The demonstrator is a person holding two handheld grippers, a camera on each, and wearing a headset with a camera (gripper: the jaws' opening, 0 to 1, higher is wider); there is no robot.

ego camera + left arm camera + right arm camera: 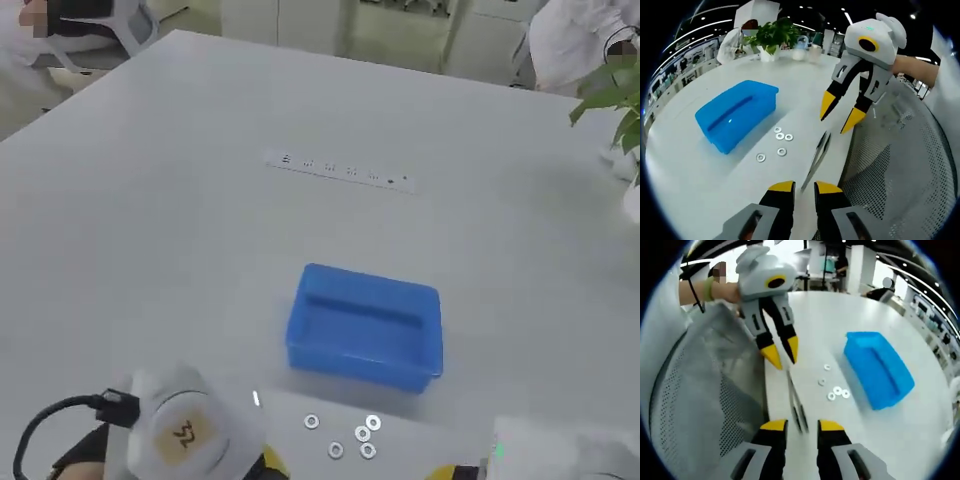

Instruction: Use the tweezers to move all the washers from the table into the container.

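**Both grippers unclenched over the tweezers; washers on the table**

The left gripper (805, 187) is seen at the bottom of its own view with the jaws parted and nothing clamped. One end of the tweezers (818, 152) is seen in the gap between its tips. The right gripper (803, 426) is likewise held parted at the bottom of its own view, with the tweezers' other end lying in its gap. Whether any tip touches the tweezers cannot be told. The tweezers are laid flat on the white table (150, 220), near its edge. Five washers (362, 433) are scattered on the table at the lower centre of the head view. The blue container (365, 325) is set just above them, at centre frame.
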